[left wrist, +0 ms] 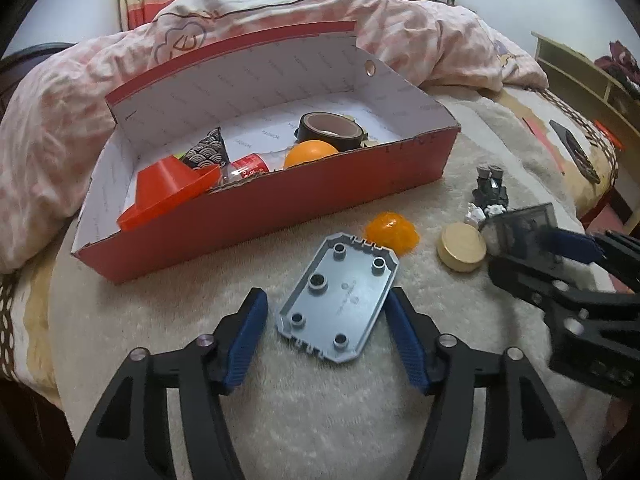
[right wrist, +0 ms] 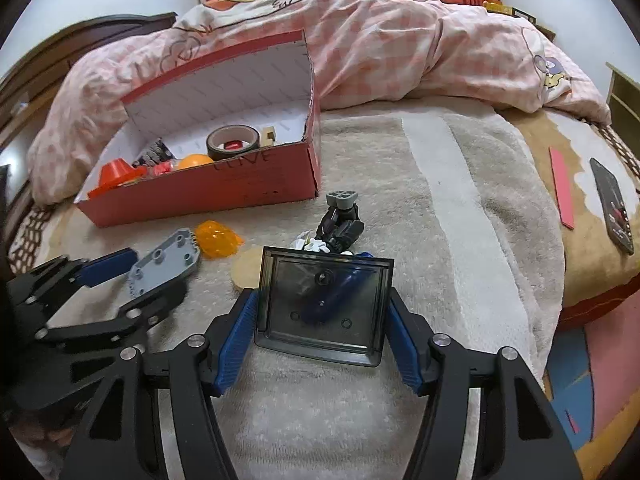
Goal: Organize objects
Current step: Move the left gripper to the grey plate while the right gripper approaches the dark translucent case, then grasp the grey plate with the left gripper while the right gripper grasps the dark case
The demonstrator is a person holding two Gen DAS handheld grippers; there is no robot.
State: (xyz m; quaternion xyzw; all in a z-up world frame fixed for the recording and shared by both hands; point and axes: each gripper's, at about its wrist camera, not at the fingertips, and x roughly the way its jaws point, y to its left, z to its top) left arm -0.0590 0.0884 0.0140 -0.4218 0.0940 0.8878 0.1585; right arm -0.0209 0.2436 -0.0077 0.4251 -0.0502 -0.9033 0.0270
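Observation:
A grey studded plate (left wrist: 340, 296) lies flat on the cream blanket between the fingers of my left gripper (left wrist: 326, 296). The right pad sits at its edge and a strip of blanket shows by the left pad, so the gripper is open. My right gripper (right wrist: 322, 296) is shut on a smoky clear tray (right wrist: 324, 304), which is tilted up with both pads against its sides. Behind them lie an orange translucent dome (left wrist: 394, 232), a round gold lid (left wrist: 462, 246) and a dark toy figure (right wrist: 340, 224). The red cardboard box (left wrist: 280, 208) stands beyond.
The box holds an orange cone (left wrist: 168, 188), a tape roll (left wrist: 330, 126), an orange ball (left wrist: 310, 152) and other small items. A pink quilt (right wrist: 380, 40) is heaped behind it. A phone (right wrist: 614, 208) and a red strip (right wrist: 560, 188) lie near the bed's right edge.

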